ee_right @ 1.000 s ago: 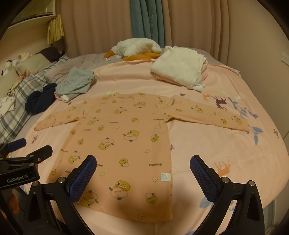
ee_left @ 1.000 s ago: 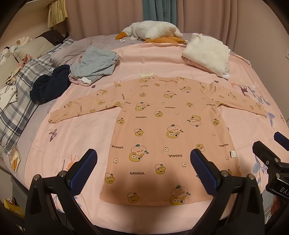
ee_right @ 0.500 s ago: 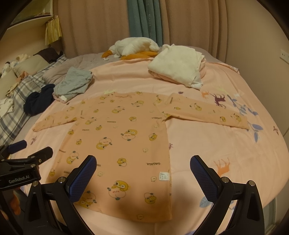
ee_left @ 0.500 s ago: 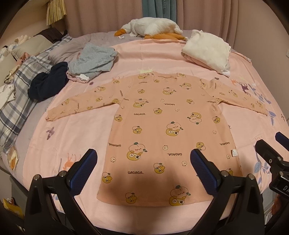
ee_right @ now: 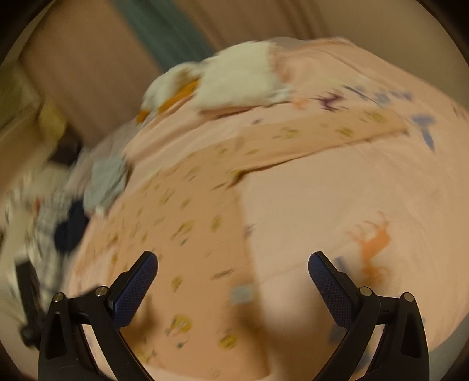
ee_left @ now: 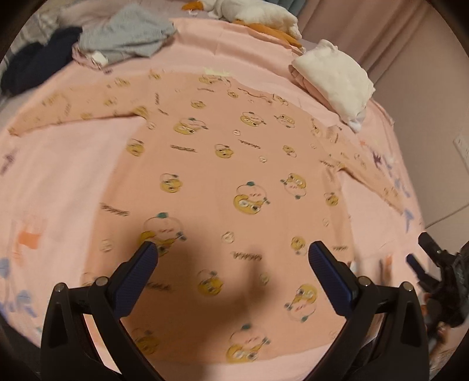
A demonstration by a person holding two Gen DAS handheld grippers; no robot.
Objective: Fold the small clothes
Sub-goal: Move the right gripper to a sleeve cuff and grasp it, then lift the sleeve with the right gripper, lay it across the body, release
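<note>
The peach long-sleeved top (ee_left: pixel 228 181) lies spread flat on the bed (ee_left: pixel 58 175), hem nearest, sleeves stretched out to either side. The left hand-held gripper (ee_left: pixel 233 258) hangs over its lower body with its jaws spread wide and nothing between them; the right hand-held gripper (ee_right: pixel 233 263) hangs over the top's right side seam, equally released, though that view is heavily blurred. The top looks thin, light and limp, so it will likely sag and slide on the sheet; I would pinch it at the hem corners or a sleeve cuff, where a single edge is free to lift. Farther back sit a folded white garment (ee_left: pixel 337 79), a grey garment (ee_left: pixel 126 38) beside a dark navy garment (ee_left: pixel 35 61), and a white-and-orange plush toy (ee_left: pixel 255 14). No containers are visible
</note>
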